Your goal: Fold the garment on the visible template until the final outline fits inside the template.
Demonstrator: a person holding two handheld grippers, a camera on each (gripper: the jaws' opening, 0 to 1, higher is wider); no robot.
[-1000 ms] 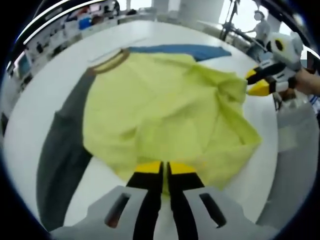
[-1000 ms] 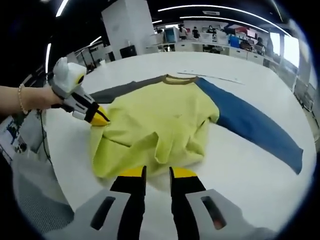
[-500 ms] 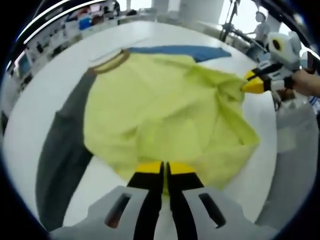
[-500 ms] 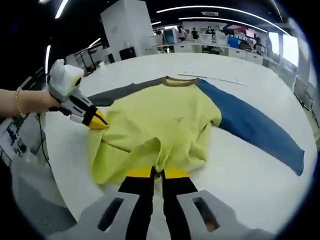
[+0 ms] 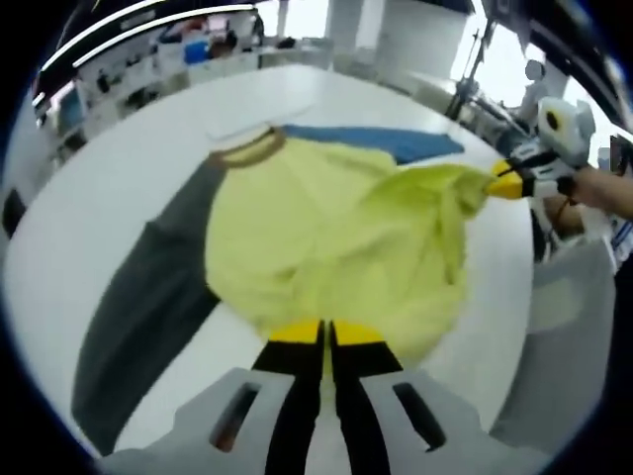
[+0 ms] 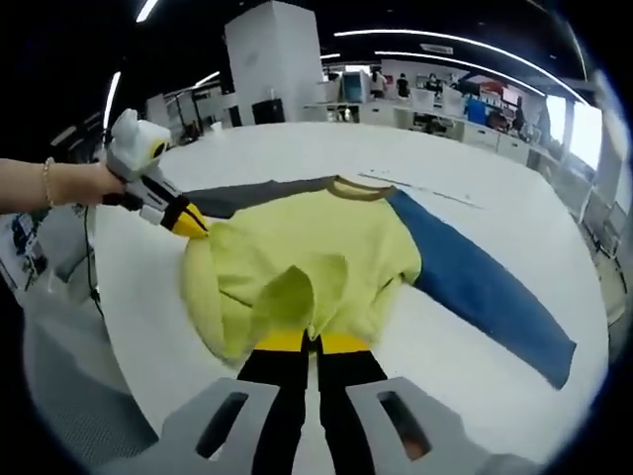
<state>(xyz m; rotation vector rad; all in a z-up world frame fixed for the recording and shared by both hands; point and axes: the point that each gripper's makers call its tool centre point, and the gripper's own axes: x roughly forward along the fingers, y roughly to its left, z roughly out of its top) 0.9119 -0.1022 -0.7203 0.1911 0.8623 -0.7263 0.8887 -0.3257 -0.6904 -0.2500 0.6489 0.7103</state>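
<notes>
Both hand-held grippers, left (image 5: pixel 322 332) and right (image 6: pixel 313 341), pinch the yellow garment (image 5: pixel 326 237); hem bunched.

Ahead of both grippers, the garment (image 6: pixel 316 257) is soft matt cloth, creased where its yellow body bunches. Beneath it the table (image 6: pixel 495 213) is smooth, white and faintly glossy. The left gripper (image 5: pixel 323 334) and right gripper (image 6: pixel 308 342) look like smooth plastic.

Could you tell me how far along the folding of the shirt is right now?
Early. Both grippers, left and right, are shut on the hem of the yellow shirt, lifting it toward the collar. The grey sleeve and blue sleeve lie spread out, unfolded. No fold is finished yet.
</notes>
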